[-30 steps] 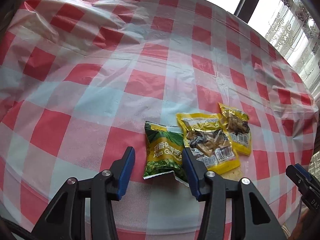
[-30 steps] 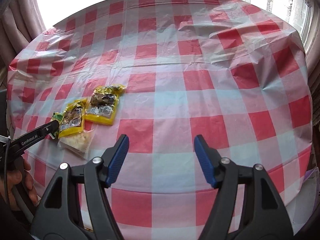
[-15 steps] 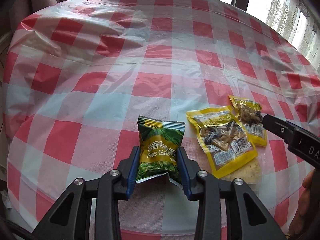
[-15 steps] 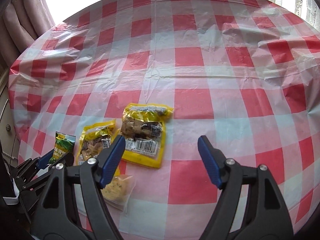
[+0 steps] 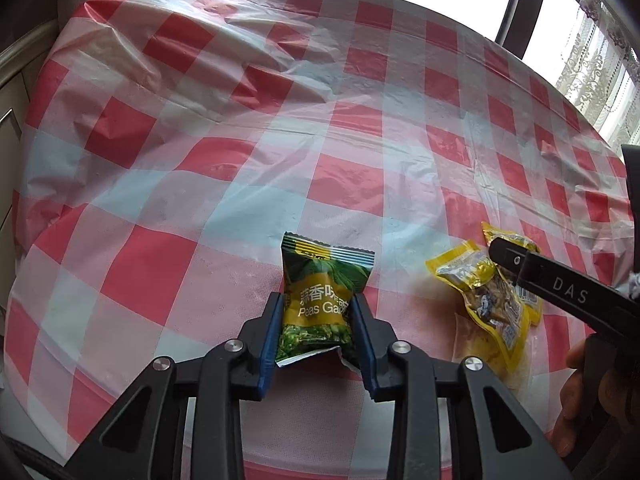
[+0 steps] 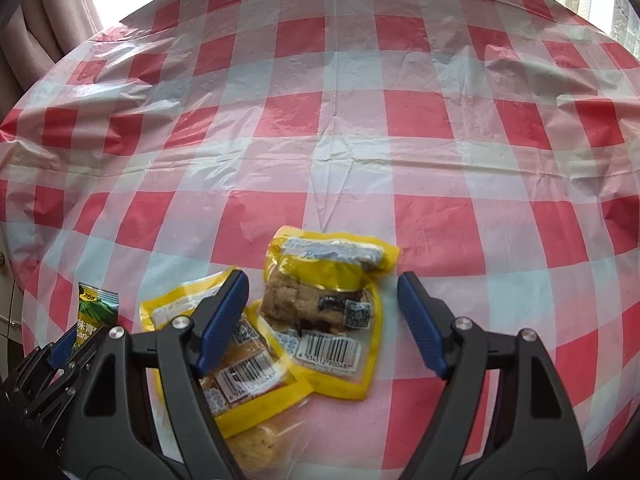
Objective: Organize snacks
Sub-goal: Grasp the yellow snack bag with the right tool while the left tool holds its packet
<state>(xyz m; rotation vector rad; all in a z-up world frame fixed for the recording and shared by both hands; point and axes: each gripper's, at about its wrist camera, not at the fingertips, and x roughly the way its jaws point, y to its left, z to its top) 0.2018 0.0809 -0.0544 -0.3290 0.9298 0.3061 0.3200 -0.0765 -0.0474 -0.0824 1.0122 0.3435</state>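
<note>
A small green foil packet of garlic peas (image 5: 325, 300) lies on the near part of a round table under a red-and-white checked plastic cloth (image 5: 224, 160). The left gripper (image 5: 318, 320) has its blue pads pressed against the packet's two sides, the jaws closing on it and creasing the foil. To the right of it, near the table's edge, two yellow vacuum-sealed snack pouches (image 6: 328, 312) lie side by side with their barcodes up, the right one overlapping the left one's (image 6: 240, 364) edge. A clear-wrapped pale round biscuit (image 6: 256, 444) shows just beneath their near ends. The right gripper (image 6: 324, 320) hangs above the pouches with its blue-padded jaws spread wide, nothing held between them. A hand (image 5: 584, 400) shows at the right edge of the left wrist view.
</note>
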